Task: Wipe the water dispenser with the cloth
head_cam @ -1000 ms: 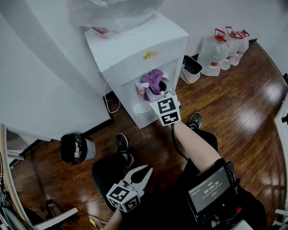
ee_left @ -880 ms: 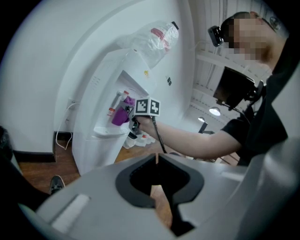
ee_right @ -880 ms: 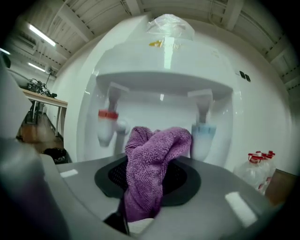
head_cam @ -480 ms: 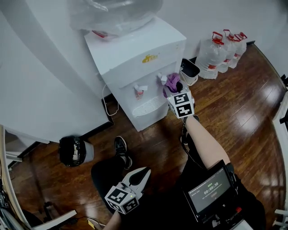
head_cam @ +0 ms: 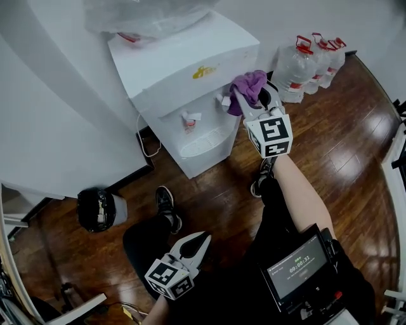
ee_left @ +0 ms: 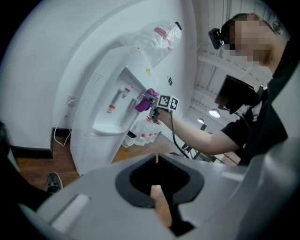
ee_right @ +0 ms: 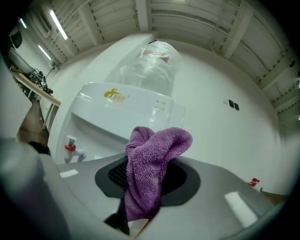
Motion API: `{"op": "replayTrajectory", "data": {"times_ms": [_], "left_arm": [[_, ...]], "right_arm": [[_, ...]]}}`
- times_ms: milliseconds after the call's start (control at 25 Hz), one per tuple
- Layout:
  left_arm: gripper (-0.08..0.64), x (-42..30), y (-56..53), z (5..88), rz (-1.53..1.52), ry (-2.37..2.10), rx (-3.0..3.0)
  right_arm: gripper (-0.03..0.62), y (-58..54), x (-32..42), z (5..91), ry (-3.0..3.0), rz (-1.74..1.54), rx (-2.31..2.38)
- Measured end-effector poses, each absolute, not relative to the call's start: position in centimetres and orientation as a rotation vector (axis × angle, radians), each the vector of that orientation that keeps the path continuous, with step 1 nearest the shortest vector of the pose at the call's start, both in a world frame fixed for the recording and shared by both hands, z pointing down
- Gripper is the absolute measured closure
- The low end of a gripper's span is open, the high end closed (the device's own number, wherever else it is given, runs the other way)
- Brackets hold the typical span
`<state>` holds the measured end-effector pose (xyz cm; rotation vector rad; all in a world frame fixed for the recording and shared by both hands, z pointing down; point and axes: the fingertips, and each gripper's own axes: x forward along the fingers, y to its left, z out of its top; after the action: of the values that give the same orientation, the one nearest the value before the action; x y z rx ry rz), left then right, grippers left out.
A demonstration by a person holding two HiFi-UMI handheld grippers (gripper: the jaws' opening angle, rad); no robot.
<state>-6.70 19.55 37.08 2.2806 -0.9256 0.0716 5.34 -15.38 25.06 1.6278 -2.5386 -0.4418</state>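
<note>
**Head view.**
- Water dispenser (head_cam: 181, 60): white, standing against the far wall. A clear bottle (head_cam: 146, 16) is upended on top, and two taps (head_cam: 189, 119) sit in the front recess.
- Right gripper (head_cam: 257, 101): raised at the dispenser's upper right front corner. Its jaws are clamped on the cloth (head_cam: 248, 84) and have just closed a little more on it.
- Cloth: purple and bunched, standing out past the jaw tips just beside the right-hand tap. Whether it touches the casing cannot be told.
- Left gripper (head_cam: 202, 238): held low and near, over the person's lap, well apart from the dispenser. Its jaws are together with nothing between them.
- Water jugs (head_cam: 311, 63): a cluster with red caps, on the wooden floor (head_cam: 342, 159) to the right of the dispenser.
- Black bin (head_cam: 96, 209): on the floor at left.
- Screen unit (head_cam: 297, 270): on the person's front, near right.

**Left gripper view.**
- The jaw tips meet and hold nothing.
- Beyond them stands the dispenser at left. The right gripper holds the purple cloth up at the dispenser's front, near the taps.

**Right gripper view.**
- The cloth fills the gap between the jaws, which pinch its lower part. Its upper fold flops over to the right.
- Behind it are the dispenser's front panel, a red-topped tap at left, and the bottle above.
</note>
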Motion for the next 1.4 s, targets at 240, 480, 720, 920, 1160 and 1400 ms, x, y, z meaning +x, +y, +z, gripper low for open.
{"op": "replayTrajectory", "data": {"times_ms": [240, 480, 720, 920, 1160, 1400], "left_arm": [[0.522, -6.3, 18.3, 37.2, 0.088, -0.924, 2.277], [0.522, -7.0, 16.3, 36.0, 0.092, -0.954, 2.304], [0.522, -6.6, 13.9, 34.5, 0.113, -0.937, 2.364], [0.522, -7.6, 11.9, 33.1, 0.119, -0.962, 2.412], [0.522, -9.6, 10.1, 32.3, 0.090, -1.006, 2.404], [0.522, -9.1, 9.3, 32.4, 0.086, -0.971, 2.405]], "right_arm": [[0.458, -16.0, 4.5, 36.3, -2.486, -0.295, 1.543], [0.457, -16.5, 3.4, 45.6, -2.402, -0.058, 1.417], [0.451, -16.6, 2.9, 50.7, -2.360, 0.247, 1.430], [0.409, -16.4, 0.6, 50.9, -2.343, 0.279, 1.384], [0.253, -14.0, 1.8, 51.1, -2.209, 0.359, 1.280], [0.470, -12.9, 3.5, 50.6, -2.252, 0.646, 1.435]]}}
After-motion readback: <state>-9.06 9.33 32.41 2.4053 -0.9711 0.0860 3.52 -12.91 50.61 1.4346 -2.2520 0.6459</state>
